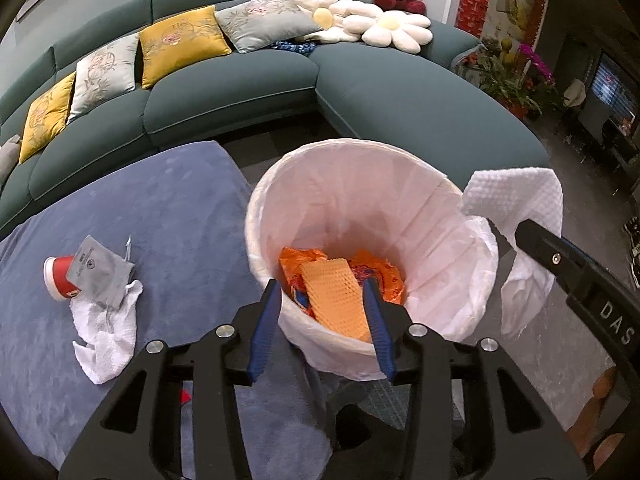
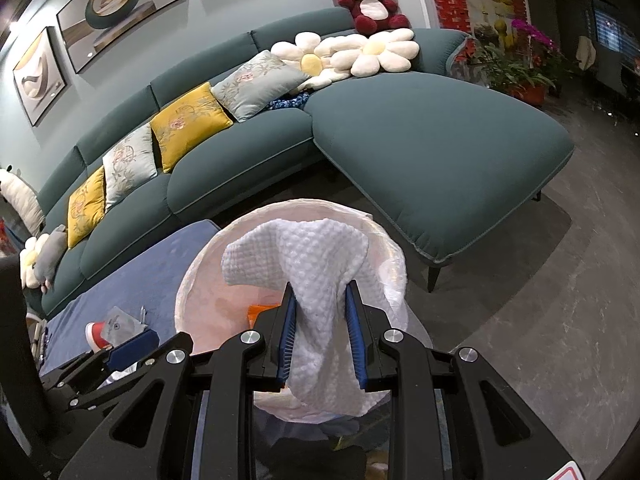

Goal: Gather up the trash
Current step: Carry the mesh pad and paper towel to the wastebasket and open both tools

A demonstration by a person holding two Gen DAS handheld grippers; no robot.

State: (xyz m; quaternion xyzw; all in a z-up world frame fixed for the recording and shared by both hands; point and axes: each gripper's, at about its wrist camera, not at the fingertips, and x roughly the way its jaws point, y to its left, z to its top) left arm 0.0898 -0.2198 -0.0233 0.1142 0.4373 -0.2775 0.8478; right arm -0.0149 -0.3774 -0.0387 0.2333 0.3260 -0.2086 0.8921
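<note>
Left hand-held gripper [image 1: 322,304] parted, right hand-held gripper [image 2: 320,320] clamped

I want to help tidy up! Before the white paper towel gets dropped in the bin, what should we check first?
1. Right gripper holds the white paper towel: ok, pinched between both fingers.
2. Towel is over the trash bin: cannot tell. The right wrist view shows it above the opening, the left wrist view shows it by the right rim.
3. Bin has room: ok, only orange wrappers and a wafer-like piece at the bottom.
4. Left gripper is out of the way: cannot tell, open and near the bin's front rim.
5. More trash left: ok to continue, a red cup, a grey packet and a crumpled towel lie on the blue cloth.
</note>
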